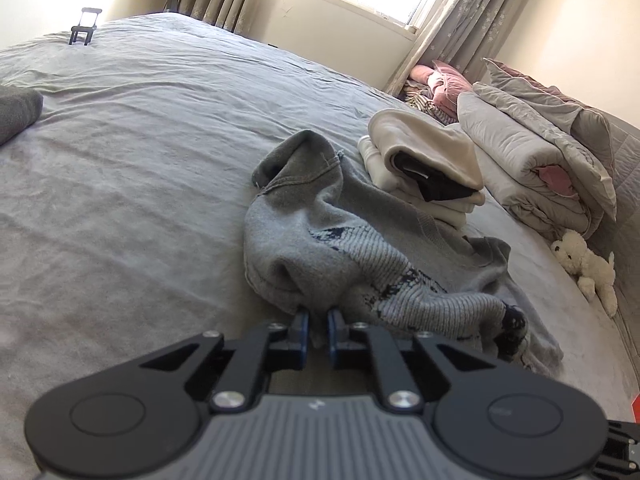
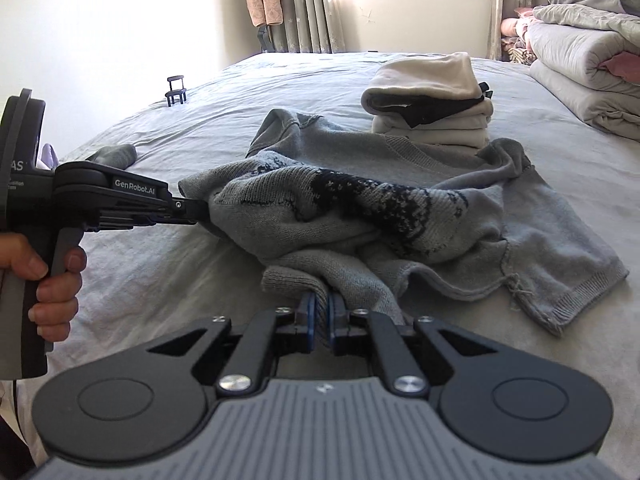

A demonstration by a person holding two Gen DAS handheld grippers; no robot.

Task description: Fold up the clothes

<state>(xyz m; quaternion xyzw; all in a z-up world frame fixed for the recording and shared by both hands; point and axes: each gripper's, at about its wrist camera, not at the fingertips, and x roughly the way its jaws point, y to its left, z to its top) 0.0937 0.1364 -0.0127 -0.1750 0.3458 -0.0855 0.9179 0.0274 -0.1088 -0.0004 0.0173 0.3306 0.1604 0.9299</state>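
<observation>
Sweater [image 2: 400, 208], grey knit with a dark patterned band, is seen lying crumpled near the middle of a bed [image 1: 140, 160] covered in a grey sheet, gripped at 2 points. Its near edge is pinched by the left gripper [image 1: 318, 316], whose blue-padded jaws are pressed together on a fold of the knit. In the right wrist view, a second fold is clamped by the right gripper [image 2: 319, 304], jaws drawn tight on the fabric, while the left gripper [image 2: 200, 214] is seen from the side, held by a hand [image 2: 52, 280] wrapped around its handle, its tip buried in the cloth. The part of the sweater between the 2 holds is raised off the sheet; the far sleeve and hem are spread flat on the bed.

A stack of folded clothes [image 2: 432, 100], cream with a black layer, is placed just beyond the sweater. Rolled grey bedding [image 1: 532, 160] is piled further right, a white plush toy [image 1: 588, 268] beside it. A small black stand [image 1: 86, 26] is set at the far edge, and another grey garment [image 1: 18, 114] is seen at the left.
</observation>
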